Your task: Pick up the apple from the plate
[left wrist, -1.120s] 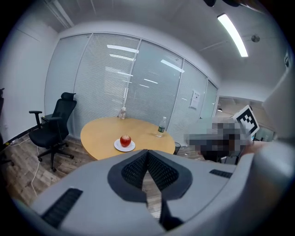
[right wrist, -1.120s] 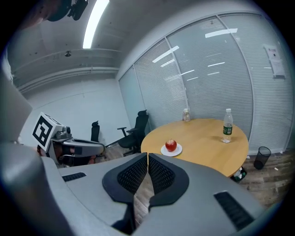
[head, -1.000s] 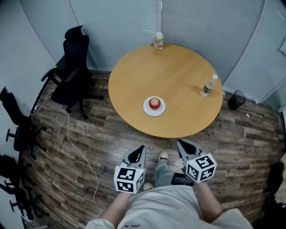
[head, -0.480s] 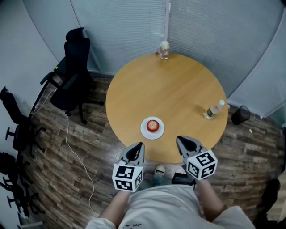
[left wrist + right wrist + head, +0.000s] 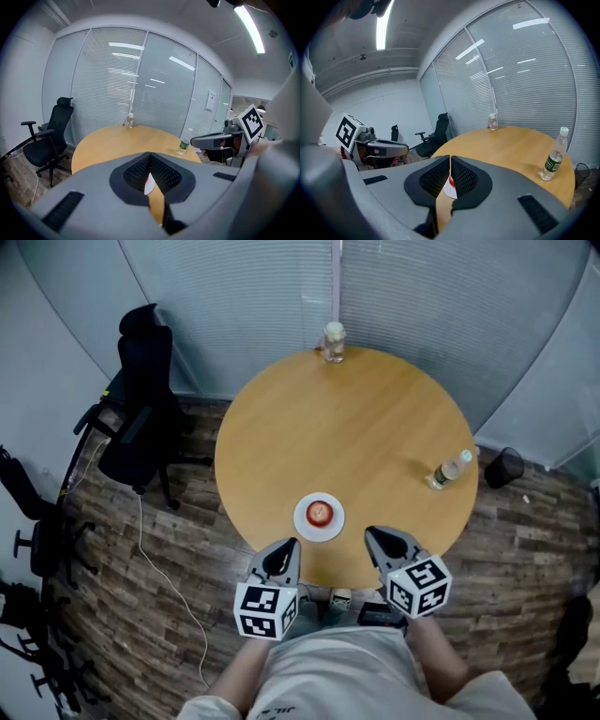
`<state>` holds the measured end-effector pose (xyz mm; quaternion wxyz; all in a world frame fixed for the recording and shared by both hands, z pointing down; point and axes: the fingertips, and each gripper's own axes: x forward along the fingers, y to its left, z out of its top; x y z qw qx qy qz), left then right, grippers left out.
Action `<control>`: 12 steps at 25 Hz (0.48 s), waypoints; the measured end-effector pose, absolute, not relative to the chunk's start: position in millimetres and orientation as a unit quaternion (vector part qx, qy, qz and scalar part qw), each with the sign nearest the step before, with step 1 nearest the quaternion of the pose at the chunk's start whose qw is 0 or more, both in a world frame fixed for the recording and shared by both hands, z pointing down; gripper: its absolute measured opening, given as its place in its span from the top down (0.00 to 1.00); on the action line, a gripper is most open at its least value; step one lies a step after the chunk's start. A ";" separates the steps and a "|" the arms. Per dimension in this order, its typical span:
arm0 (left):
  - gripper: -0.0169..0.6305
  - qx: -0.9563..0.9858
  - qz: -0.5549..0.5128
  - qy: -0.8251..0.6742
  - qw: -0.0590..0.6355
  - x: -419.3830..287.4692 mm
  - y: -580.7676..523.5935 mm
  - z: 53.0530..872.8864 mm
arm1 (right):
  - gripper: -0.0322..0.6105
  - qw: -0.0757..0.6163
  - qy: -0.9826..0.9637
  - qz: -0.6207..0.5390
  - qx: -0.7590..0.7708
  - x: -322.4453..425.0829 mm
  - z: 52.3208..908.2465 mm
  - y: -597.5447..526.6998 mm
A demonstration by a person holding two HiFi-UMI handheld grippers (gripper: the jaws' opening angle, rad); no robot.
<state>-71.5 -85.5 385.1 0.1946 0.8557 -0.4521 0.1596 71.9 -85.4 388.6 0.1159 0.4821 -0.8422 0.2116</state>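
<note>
We look steeply down on a meeting room with a round wooden table (image 5: 347, 418), and we place everything by the white plate (image 5: 306, 524) near the table's closest edge. Well to the left of the plate, off the table, stands a black office chair (image 5: 141, 418).

Just short of the plate, on its near left, the left gripper (image 5: 287, 547) hangs over the table's edge. Its own view shows its jaws pressed together with nothing between them. On the middle of the plate sits the red apple (image 5: 320, 513), untouched.

Just short of the plate, on its near right, the right gripper (image 5: 372, 534) points the same way. Its jaws also meet, holding nothing, and a sliver of the apple shows past their tips. Well to the right of the plate stands a clear water bottle (image 5: 448, 470), and far beyond the plate a small glass jar (image 5: 333, 341) stands at the table's back edge.

We judge the step in hand to be the approach. To do it well, we would choose one gripper and spread its jaws wider than the apple before it crosses the plate's rim. We would bring it in low and centred so a pad lands on each side of the fruit's widest part, then close gently and lift straight up, so the plate is not dragged
</note>
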 end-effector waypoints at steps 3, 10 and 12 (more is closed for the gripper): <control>0.97 0.862 0.167 -0.439 0.192 -68.8 -92.2 386.2 | 0.90 0.116 -0.836 0.218 0.490 72.6 392.2 -86.8; 0.97 0.865 0.174 -0.425 0.200 -69.9 -101.7 395.1 | 0.90 0.125 -0.826 0.230 0.499 71.2 402.1 -89.3; 0.97 0.866 0.178 -0.421 0.203 -68.2 -104.9 400.3 | 0.90 0.126 -0.824 0.233 0.501 72.6 406.5 -90.9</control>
